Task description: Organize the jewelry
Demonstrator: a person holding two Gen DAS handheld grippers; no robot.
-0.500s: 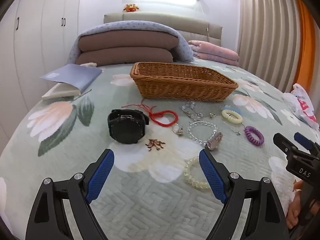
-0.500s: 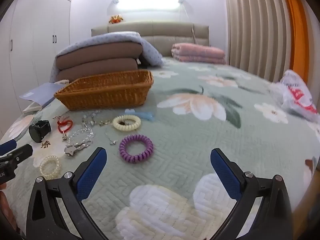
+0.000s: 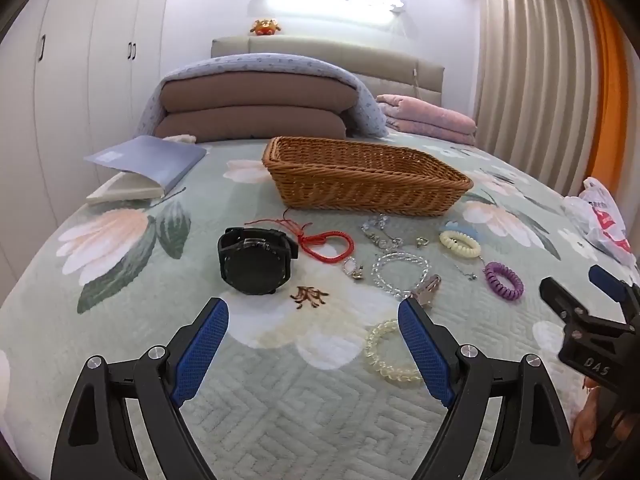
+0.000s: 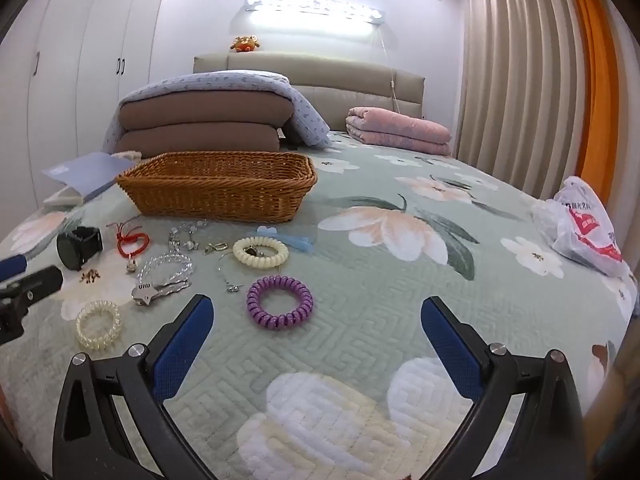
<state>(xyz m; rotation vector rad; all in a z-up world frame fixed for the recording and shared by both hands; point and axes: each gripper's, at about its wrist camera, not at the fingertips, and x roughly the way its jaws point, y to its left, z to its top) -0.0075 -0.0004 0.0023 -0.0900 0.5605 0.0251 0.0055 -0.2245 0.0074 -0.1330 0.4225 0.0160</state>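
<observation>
Since half a second ago, almost nothing has moved: your left gripper (image 3: pixel 310 344) and right gripper (image 4: pixel 316 344) hover low over the bed (image 4: pixel 380 344), jaws spread wide and holding nothing. The jewelry lies loose before the wicker basket (image 3: pixel 360 184), which looks empty. The clear bracelet (image 3: pixel 400 270) touches a metal clip (image 3: pixel 426 286), so a careless pinch could drag both. The quilt may snag thin chains. There is open room right of the purple coil (image 4: pixel 280 300).
</observation>
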